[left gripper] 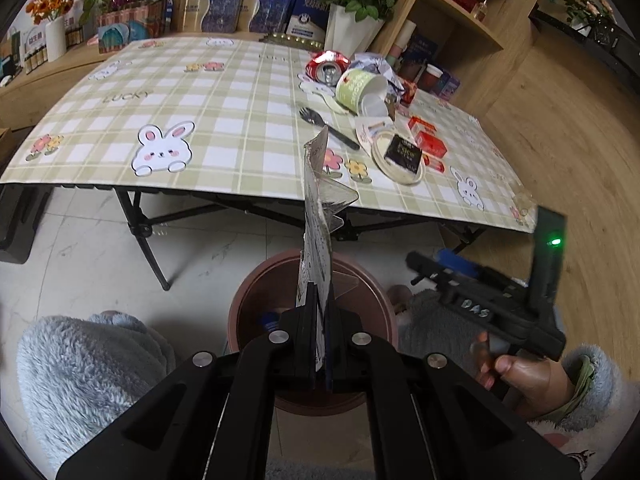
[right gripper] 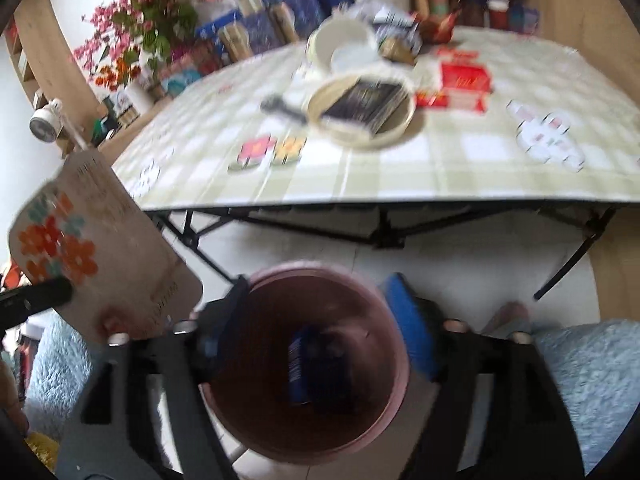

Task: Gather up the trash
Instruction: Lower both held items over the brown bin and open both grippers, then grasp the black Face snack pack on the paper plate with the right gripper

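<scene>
Now your left gripper [left gripper: 318, 308] is pinched tight on a flat printed packet [left gripper: 316, 216], held upright over the brown bin [left gripper: 256, 280] on the floor just off the table's [left gripper: 240, 188] near edge. It looks light and thin, stiff enough to stand, so an edge grip suits. Your right gripper [right gripper: 316, 344] stands wide and empty above the bin. On the table's far right corner: one crushed can [left gripper: 326, 66], one paper cup [left gripper: 360, 88], one dark fork [left gripper: 328, 126].

Both wrist views look down, sharing bin [left gripper: 256, 292] and, seemingly, table [right gripper: 400, 176].
</scene>
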{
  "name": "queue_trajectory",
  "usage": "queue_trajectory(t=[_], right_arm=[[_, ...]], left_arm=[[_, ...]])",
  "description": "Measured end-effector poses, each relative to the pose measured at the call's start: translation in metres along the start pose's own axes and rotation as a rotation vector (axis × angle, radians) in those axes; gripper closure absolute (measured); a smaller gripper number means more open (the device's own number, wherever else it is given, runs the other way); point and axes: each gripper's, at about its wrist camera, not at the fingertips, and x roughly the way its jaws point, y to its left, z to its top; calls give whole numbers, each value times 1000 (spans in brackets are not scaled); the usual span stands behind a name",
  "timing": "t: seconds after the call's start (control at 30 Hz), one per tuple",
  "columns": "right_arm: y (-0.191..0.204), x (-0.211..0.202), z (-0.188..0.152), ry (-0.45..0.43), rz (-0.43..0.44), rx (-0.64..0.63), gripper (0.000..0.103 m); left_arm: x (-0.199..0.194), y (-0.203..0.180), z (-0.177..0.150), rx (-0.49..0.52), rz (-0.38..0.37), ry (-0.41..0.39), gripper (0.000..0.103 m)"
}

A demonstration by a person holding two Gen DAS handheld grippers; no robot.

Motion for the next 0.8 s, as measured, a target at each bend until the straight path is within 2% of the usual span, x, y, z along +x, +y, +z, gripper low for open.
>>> queue_trajectory(t=[0.03, 0.13, 0.5, 0.53, 0.63, 0.7, 0.77, 0.8], right_arm=[[-1, -5, 1, -26, -20, -3, 12], [-1, -13, 5, -72, -40, -7, 7], [-18, -22, 4, -110, -85, 44, 6], [-21, -21, 4, -109, -87, 52, 6], [-27, -22, 3, -109, -91, 75, 6], [-28, -22, 2, -110, -89, 82, 6], [-29, -22, 2, -113, -83, 86, 6], [-29, -23, 2, -115, -82, 86, 6]], left_arm=[[2, 0, -1, -3, -1, 8, 100], [12, 0, -4, -17, -10, 49, 100], [51, -10, -10, -13, -44, 181, 98], [51, -11, -9, -12, -48, 182, 91], [47, -12, -8, -12, -36, 151, 57], [41, -12, -4, -15, -20, 111, 52], [37, -12, -3, -20, 1, 91, 41], [35, -11, -2, -25, 14, 80, 38]])
